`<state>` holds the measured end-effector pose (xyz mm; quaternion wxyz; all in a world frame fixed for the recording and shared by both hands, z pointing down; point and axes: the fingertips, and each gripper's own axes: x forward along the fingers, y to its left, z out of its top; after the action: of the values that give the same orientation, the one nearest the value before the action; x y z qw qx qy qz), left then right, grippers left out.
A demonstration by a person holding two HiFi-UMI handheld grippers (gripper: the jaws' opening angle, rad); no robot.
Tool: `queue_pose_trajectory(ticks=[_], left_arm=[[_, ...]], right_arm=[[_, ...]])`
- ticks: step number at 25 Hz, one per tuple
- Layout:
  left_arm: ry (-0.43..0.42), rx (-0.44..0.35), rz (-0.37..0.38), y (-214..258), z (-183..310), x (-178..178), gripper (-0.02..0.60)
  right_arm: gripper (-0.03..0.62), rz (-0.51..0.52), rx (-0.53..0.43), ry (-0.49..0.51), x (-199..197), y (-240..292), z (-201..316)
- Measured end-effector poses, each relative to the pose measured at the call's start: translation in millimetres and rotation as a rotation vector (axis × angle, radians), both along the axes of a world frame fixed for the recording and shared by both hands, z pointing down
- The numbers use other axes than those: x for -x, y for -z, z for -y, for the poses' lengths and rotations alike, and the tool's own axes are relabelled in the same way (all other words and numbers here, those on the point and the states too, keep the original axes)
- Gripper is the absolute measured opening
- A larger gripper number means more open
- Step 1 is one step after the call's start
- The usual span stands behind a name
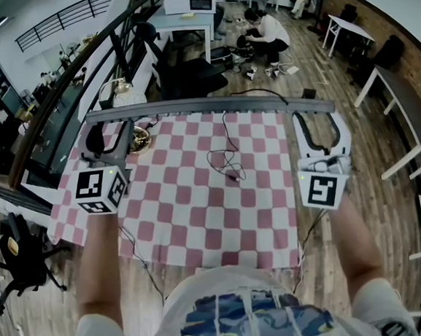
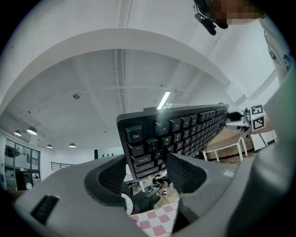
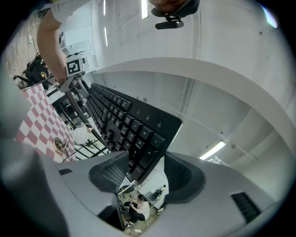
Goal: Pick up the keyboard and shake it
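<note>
Black keyboard (image 1: 212, 106) is up in the air above the red-and-white checked tablecloth (image 1: 199, 208), gripped at both ends. The left gripper (image 2: 147, 172) has its jaws clamped on the Esc end, the right gripper (image 3: 138, 172) on the number-pad end. The cable (image 1: 228, 158) trails onto the cloth.

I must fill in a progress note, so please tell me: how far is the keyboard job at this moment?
Done: the keyboard is off the checkered table and up in the air. In hand: the left claw grips its Esc end and the right claw grips its number-pad end. Left: the shaking; these pictures cannot show whether it has begun.
</note>
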<state>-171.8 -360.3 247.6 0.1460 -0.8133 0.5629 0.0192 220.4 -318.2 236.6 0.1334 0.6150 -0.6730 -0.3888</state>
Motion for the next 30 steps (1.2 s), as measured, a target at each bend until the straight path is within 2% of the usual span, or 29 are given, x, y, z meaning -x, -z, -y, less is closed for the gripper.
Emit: queue_pose_trajectory(ticks=[30], left_arm=[[0.004,-0.003,0.001,3.2,-1.4,1.8,0.270]], right_arm=[[0.236,0.019,-0.038,0.011,4.1,4.2,-5.3]])
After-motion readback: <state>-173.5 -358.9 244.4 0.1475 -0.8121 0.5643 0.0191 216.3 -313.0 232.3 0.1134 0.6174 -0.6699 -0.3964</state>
